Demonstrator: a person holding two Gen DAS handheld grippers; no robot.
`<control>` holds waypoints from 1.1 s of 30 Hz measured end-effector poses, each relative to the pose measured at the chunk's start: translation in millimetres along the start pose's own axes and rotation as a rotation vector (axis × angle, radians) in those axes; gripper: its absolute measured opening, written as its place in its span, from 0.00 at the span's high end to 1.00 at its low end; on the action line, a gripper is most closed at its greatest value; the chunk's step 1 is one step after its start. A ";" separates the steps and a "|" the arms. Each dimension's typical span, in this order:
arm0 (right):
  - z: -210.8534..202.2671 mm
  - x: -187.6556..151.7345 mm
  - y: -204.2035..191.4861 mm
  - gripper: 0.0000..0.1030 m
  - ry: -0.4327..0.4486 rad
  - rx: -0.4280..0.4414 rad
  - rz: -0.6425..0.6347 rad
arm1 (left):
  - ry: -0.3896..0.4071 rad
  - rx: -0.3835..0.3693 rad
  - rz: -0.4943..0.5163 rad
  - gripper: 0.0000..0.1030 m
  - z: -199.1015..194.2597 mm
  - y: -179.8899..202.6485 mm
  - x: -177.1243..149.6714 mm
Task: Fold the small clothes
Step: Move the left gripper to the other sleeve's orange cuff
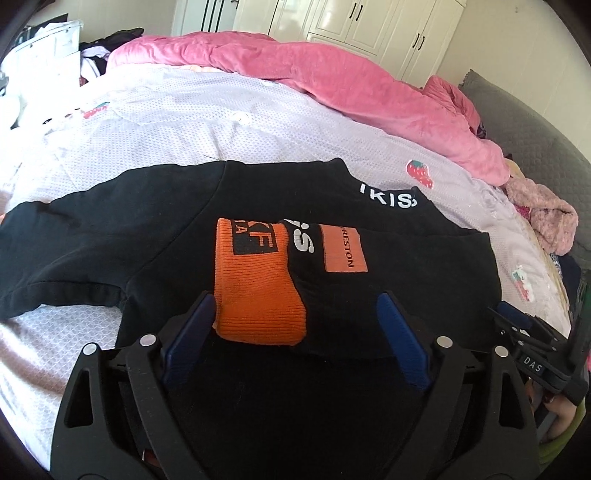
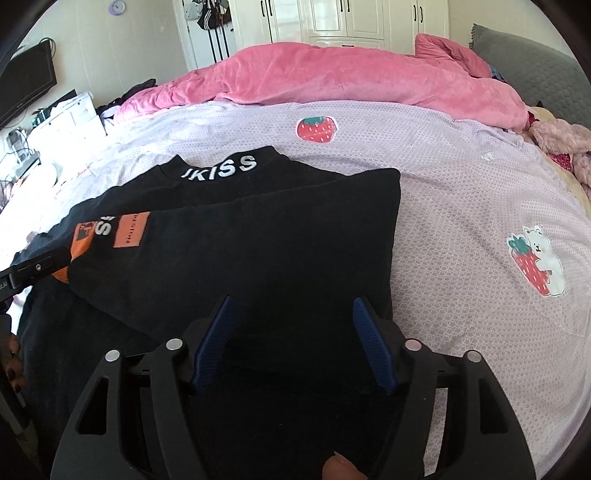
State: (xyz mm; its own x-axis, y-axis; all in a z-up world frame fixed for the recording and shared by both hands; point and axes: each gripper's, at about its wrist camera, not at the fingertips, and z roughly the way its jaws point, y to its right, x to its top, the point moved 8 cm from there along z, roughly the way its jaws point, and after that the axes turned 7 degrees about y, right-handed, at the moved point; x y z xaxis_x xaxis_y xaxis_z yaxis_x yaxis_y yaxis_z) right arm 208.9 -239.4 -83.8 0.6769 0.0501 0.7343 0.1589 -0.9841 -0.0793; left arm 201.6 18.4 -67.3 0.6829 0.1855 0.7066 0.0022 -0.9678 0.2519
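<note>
A small black sweatshirt lies flat on the bed, its collar lettered in white. One sleeve is folded across the chest, and its orange cuff rests beside an orange patch. My left gripper is open, and the cuff lies loose between its blue pads. In the right wrist view the sweatshirt's right side is folded inward. My right gripper hovers open over that black fold near the hem, pads apart. The left gripper's tip shows at the left edge there.
A lilac sheet with strawberry prints covers the bed. A pink blanket is bunched along the far side, with pink plush items at the right. White wardrobes stand behind. Clutter and a dark screen sit at the left.
</note>
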 end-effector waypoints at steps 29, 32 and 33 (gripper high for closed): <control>-38.9 25.8 -57.7 0.11 0.100 0.088 -0.054 | 0.148 0.201 -0.021 0.09 -80.9 -56.2 25.2; -42.0 28.9 -69.6 0.10 0.107 0.099 -0.070 | 0.157 0.222 -0.026 0.09 -88.4 -64.7 25.6; -43.1 29.4 -72.8 0.09 0.109 0.103 -0.073 | 0.157 0.228 -0.027 0.09 -90.4 -67.1 25.6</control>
State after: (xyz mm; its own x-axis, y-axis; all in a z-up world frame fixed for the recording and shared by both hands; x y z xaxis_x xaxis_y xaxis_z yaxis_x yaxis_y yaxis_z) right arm 186.3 -173.7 -27.4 0.5800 0.0967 0.8088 0.2812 -0.9557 -0.0874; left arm 152.9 103.5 -6.4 0.5589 0.2182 0.8000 0.1949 -0.9723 0.1290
